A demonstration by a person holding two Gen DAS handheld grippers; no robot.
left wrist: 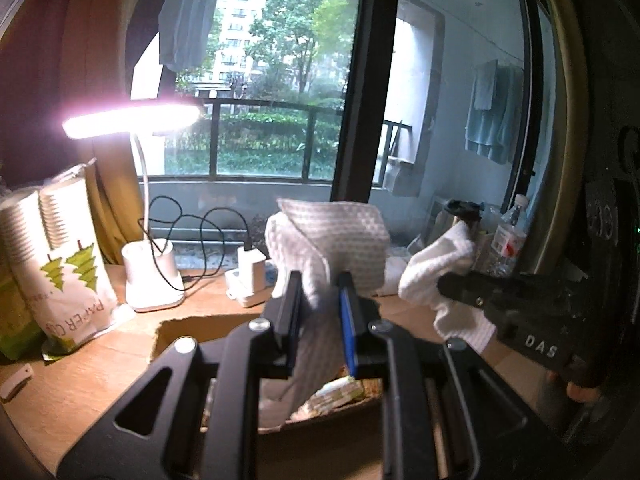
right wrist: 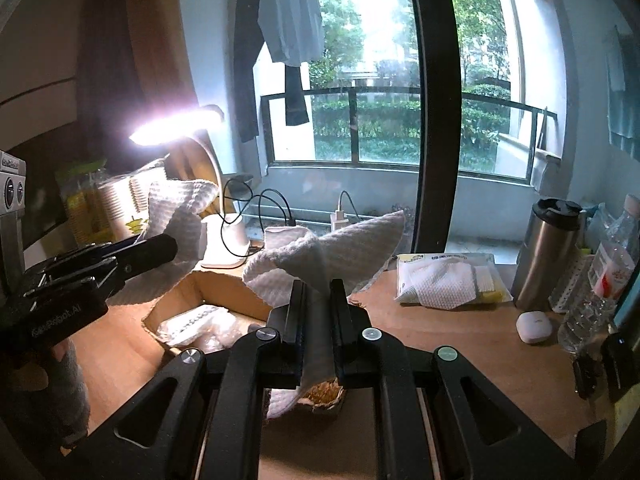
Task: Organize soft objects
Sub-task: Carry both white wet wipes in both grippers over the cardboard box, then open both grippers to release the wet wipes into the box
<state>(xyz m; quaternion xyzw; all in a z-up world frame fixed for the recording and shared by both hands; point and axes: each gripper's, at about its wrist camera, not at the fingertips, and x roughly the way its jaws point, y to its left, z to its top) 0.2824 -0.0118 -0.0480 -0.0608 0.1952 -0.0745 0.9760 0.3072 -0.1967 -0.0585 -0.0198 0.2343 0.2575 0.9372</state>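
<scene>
A white waffle-weave cloth (left wrist: 340, 236) hangs between my two grippers above an open cardboard box (left wrist: 176, 332). My left gripper (left wrist: 320, 284) is shut on one end of the cloth. My right gripper (right wrist: 318, 288) is shut on the other end (right wrist: 320, 256). In the left wrist view the right gripper (left wrist: 452, 286) shows at right, pinching a white bunch of the cloth. In the right wrist view the left gripper (right wrist: 170, 246) shows at left, holding the cloth's far end (right wrist: 180, 208). The box (right wrist: 208, 292) holds white packets.
A lit desk lamp (left wrist: 152, 276), a bag of paper cups (left wrist: 68, 264), a charger and cables (left wrist: 250, 268) stand at the back of the wooden desk (left wrist: 80, 376). A wipes pack (right wrist: 448, 276), steel tumbler (right wrist: 548, 252), water bottle (right wrist: 600, 280) and small white case (right wrist: 534, 326) sit at right.
</scene>
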